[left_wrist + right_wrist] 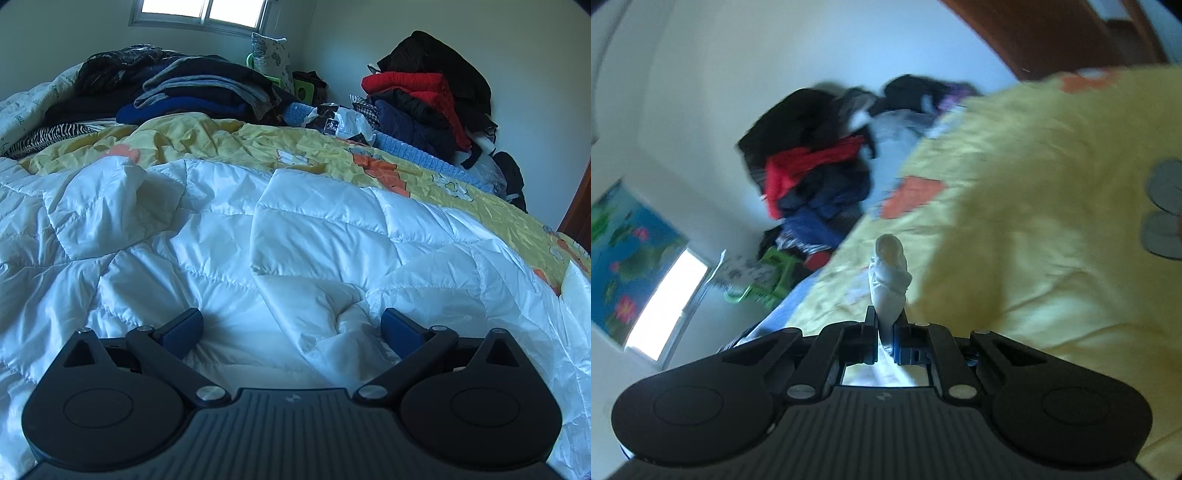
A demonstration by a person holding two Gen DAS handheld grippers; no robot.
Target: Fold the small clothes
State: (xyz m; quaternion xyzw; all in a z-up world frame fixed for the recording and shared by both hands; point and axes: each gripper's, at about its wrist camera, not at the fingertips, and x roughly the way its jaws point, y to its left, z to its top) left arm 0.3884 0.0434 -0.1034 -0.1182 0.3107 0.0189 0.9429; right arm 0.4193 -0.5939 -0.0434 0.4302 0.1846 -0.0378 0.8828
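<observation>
In the left wrist view my left gripper point(291, 330) is open and empty, low over a white quilted garment point(295, 240) spread rumpled on the bed. In the right wrist view my right gripper point(885, 332) is shut on a bunched fold of white cloth point(890, 273), which sticks up between the fingers. This view is tilted and blurred. I cannot tell whether that cloth belongs to the white quilted garment.
A yellow patterned bedspread point(229, 144) covers the bed; it also shows in the right wrist view point(1034, 221). Piles of dark folded clothes point(199, 88) lie at the far side. A heap with a red jacket point(417, 88) stands by the wall. A wooden door point(1052, 33) is at the right.
</observation>
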